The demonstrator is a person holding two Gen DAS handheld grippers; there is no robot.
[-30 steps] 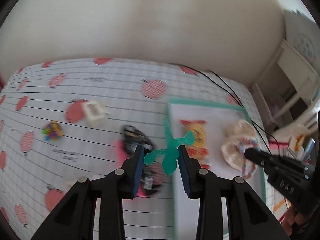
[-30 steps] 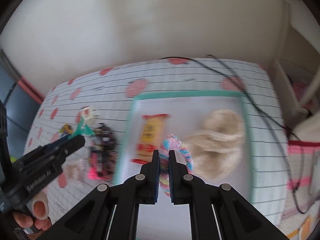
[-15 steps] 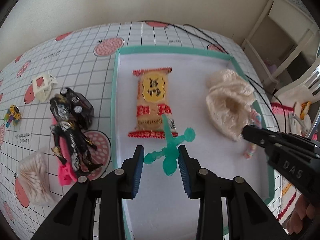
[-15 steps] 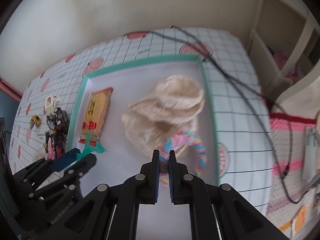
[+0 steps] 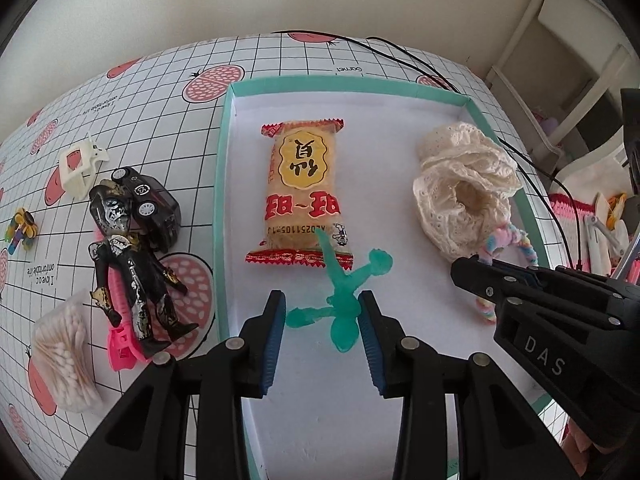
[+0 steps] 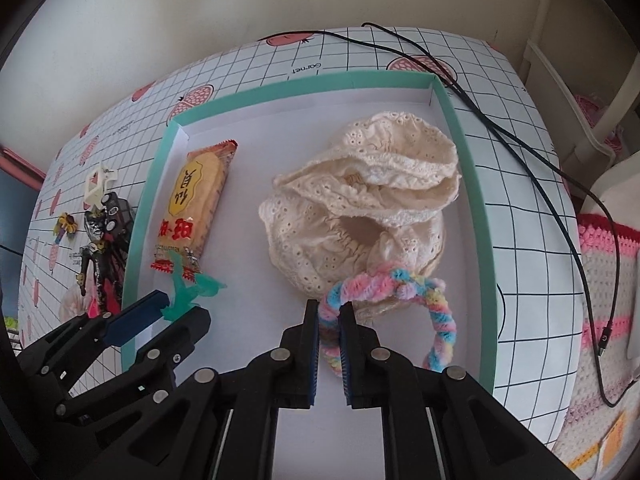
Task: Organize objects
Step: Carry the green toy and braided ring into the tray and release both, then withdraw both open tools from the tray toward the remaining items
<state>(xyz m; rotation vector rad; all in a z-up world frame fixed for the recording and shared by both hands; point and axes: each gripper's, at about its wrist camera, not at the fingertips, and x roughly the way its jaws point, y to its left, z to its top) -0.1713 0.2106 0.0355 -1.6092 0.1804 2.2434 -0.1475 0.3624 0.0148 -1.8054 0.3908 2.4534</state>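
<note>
Delivering two items into the teal tray (image 5: 221, 184) at frame centre.
Left gripper (image 5: 323, 312) loosely brackets the green figure (image 5: 344, 304), right gripper (image 6: 329, 322) clamps the pastel scrunchie (image 6: 400, 280); next, lower and release.

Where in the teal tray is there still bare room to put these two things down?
Inside the tray, bare white floor lies between the snack packet and the lace hat, and in the near strip below them, by the left gripper and right gripper. The far strip above the packet is also free. The right side by the hat is crowded.
</note>
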